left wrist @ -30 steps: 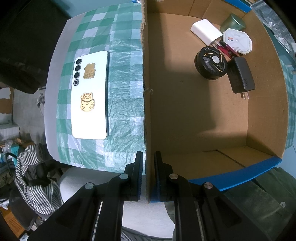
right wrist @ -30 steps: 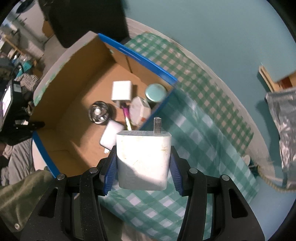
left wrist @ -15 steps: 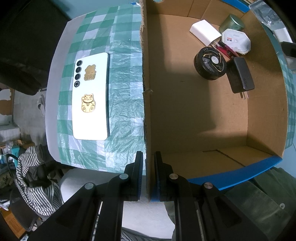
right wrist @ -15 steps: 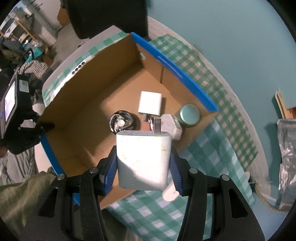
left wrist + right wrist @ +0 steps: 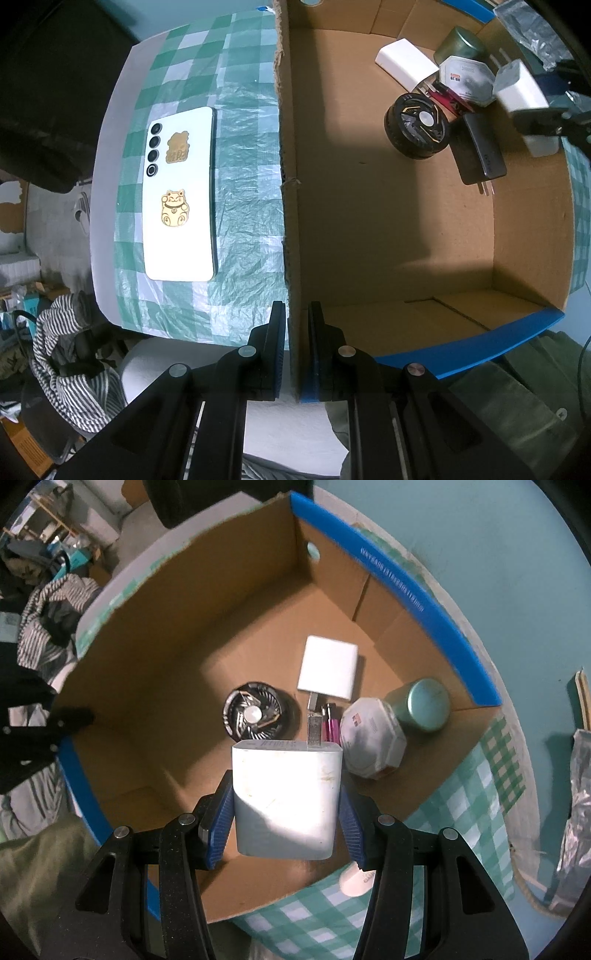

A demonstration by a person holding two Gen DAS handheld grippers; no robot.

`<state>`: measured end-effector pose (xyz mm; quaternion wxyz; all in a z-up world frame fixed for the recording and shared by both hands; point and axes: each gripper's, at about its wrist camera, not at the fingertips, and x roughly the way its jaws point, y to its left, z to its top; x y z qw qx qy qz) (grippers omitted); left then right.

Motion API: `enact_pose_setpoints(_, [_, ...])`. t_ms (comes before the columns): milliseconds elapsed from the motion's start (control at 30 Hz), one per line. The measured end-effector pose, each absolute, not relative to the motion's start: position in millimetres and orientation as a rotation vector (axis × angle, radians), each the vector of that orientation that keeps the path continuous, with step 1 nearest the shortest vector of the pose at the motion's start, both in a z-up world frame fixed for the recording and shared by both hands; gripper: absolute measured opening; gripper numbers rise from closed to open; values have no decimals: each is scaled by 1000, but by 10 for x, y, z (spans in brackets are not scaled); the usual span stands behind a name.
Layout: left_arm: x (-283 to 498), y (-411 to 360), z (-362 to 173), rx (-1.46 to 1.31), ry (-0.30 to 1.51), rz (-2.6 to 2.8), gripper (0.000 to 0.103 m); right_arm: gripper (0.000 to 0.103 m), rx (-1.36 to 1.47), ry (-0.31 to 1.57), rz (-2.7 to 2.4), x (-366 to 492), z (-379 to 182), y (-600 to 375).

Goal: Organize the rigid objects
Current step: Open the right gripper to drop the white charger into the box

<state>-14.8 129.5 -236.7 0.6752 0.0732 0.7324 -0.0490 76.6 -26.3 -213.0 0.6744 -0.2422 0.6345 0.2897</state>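
My left gripper (image 5: 295, 317) is shut on the near left wall of the open cardboard box (image 5: 291, 206). My right gripper (image 5: 285, 794) is shut on a white charger (image 5: 286, 812), prong pointing away, hanging over the box's inside by its right wall. In the left wrist view that charger (image 5: 521, 88) shows at the far right. On the box floor lie a black fan (image 5: 255, 714), a white adapter (image 5: 328, 672), a white octagonal case (image 5: 373, 747), a green tin (image 5: 424, 703) and a black charger (image 5: 482, 151). A white phone (image 5: 181, 192) lies on the checked cloth left of the box.
A small white oval object (image 5: 356, 880) lies on the cloth just outside the box's near wall. Striped fabric (image 5: 66, 354) hangs beyond the table's left edge. A foil bag (image 5: 576, 812) sits at the far right.
My right gripper carried the white charger from outside the box, across its right wall and lower over the inside; it now shows in the left wrist view. The left gripper stayed put.
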Motion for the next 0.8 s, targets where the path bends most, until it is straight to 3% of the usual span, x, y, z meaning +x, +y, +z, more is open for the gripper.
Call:
enact_pose_setpoints(267, [-135,1311,-2380,162,1650,-109,12,52,-563,1462,646,722,-2254,-309])
enact_pose_setpoints(800, [-125,1298,-2386,170,1656,-106,12,57,-467,1388,616,738,-1849,-547])
